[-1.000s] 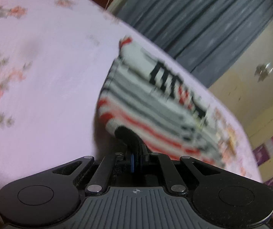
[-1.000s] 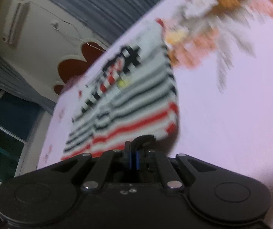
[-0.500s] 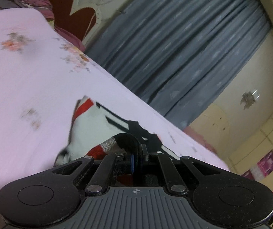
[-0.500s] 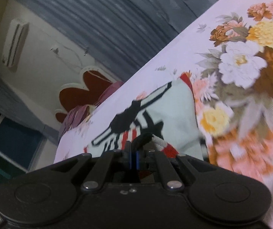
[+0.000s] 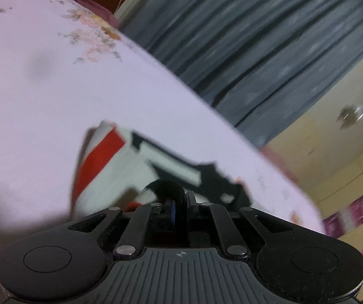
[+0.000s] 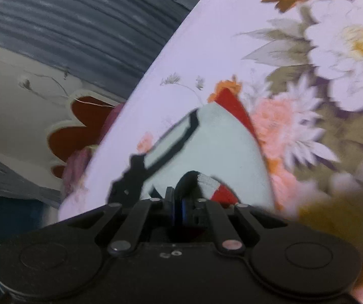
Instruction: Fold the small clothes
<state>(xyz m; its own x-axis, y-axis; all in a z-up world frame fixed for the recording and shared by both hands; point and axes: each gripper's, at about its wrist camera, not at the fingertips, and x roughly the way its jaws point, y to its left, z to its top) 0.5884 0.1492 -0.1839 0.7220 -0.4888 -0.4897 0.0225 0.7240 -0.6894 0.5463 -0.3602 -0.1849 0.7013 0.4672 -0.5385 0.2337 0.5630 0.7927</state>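
The left gripper (image 5: 179,209) is seen with its fingers drawn together, and a bunched edge of the garment (image 5: 120,174) is pinched between them. The clamped portion is dark with a white and red ribbed patch beside it. Beyond the fingertips, the garment is spread on the bedsheet (image 5: 42,96); a white panel, a red band along its left edge and a black printed outline are visible. The print is blurred and cannot be read.

The right gripper (image 6: 179,209) is likewise seen with its fingers pressed nearly together, and a fold of the same garment (image 6: 219,147) is gripped between them. A black rolled edge and a white and red striped cuff are visible at the fingertips. The white panel, the red edge band and the black outline extend away from the gripper across the sheet.

In the right wrist view, the garment is located just beside a large floral print on the bedsheet (image 6: 186,58), with pink, white and orange blossoms at its right. In the left wrist view, the surrounding sheet is plain pale pink with small faint flowers farther off.

A grey pleated curtain (image 5: 257,50) is seen behind the bed. A red, cream-edged scalloped headboard (image 6: 72,124) is seen at the far end of the bed. Both views are affected by motion blur.
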